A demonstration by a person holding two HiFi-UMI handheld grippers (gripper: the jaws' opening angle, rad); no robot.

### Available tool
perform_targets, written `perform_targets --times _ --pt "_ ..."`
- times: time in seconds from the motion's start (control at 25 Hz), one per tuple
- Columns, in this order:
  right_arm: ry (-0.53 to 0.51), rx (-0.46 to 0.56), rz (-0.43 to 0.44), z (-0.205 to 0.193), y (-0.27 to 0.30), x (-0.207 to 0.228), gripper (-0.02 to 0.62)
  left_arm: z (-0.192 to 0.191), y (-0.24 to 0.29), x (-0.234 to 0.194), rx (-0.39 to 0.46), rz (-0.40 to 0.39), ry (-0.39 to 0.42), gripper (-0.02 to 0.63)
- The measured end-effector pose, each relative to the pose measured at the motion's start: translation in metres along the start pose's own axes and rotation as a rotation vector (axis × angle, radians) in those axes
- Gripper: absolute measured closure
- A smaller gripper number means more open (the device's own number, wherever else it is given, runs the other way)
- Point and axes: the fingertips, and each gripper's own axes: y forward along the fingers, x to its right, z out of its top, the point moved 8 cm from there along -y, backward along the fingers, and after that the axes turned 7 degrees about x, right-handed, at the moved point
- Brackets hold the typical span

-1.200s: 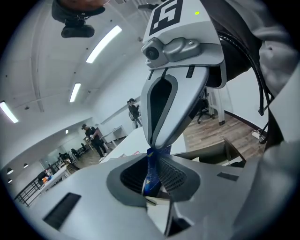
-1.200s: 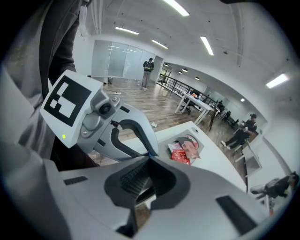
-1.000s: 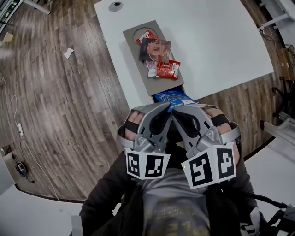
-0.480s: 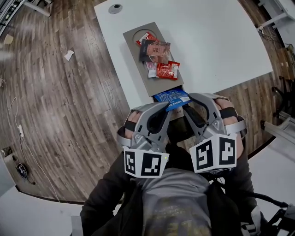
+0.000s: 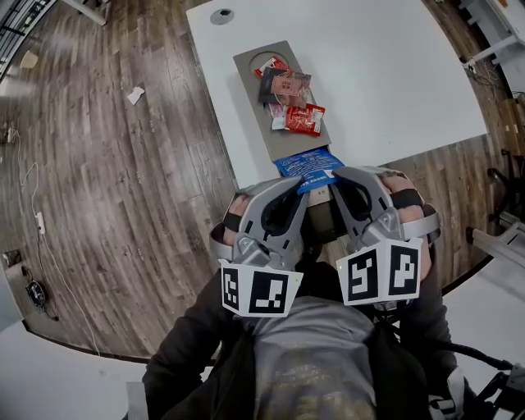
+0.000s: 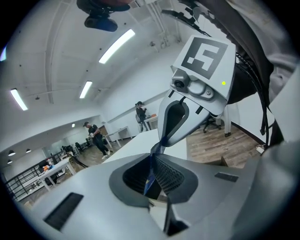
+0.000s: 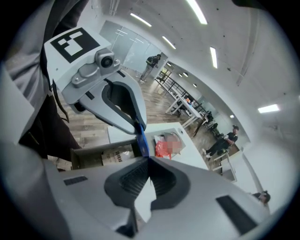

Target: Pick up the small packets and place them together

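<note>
Presently held: one blue packet (image 5: pixel 308 164), flat, printed face up, at 12 o'clock from the person's chest in the head view, over the near edge of the white table (image 5: pixel 394 74).

Left gripper (image 5: pixel 300 184): jaws clamped on the packet's 7 o'clock corner. Its own view shows the blue edge pinched between the ribbed pads.

Right gripper (image 5: pixel 333 177): jaws have just been closing and stand together, nipping the packet's 5 o'clock edge at their very tips. Its own view shows the blue film running from those tips across to the left gripper's jaw.

Marker cubes (image 5: pixel 261 291): one on each gripper, at 6 o'clock of the jaws, close to the person's chest.

Grey tray (image 5: pixel 250 64): on the table at 12 o'clock of the blue packet, long axis running 11 to 5. Whether the blue packet touches its near end cannot be told.

Pile on the tray, overlapping:
- red-and-white packet (image 5: pixel 271 66), at the 11 o'clock end
- brown packet (image 5: pixel 289 84), in the middle
- red packet (image 5: pixel 305 120), at the 5 o'clock end, near the blue packet but apart from it

Round grommet (image 5: pixel 221 15): set in the tabletop, at 11 o'clock of the tray.

Wood floor (image 5: pixel 123 205): at 9 o'clock of the table, with one paper scrap (image 5: pixel 135 95) lying on it.
</note>
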Motion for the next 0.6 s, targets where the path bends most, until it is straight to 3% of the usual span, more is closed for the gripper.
perform_targets --times 0.16,0.4,0.6 --pt "-0.026 0.060 -0.057 0.014 -0.031 -0.003 0.589 0.030 -0.022 0.005 0.023 0.110 -0.047 0.568" --pt "0.010 0.109 -0.219 0.023 -0.088 0.013 0.589 0.069 -0.050 0.021 0.053 0.212 -0.137 0.532" --pt "-0.020 0.144 -0.228 0.030 -0.094 0.012 0.589 0.076 -0.059 0.024 0.077 0.245 -0.166 0.532"
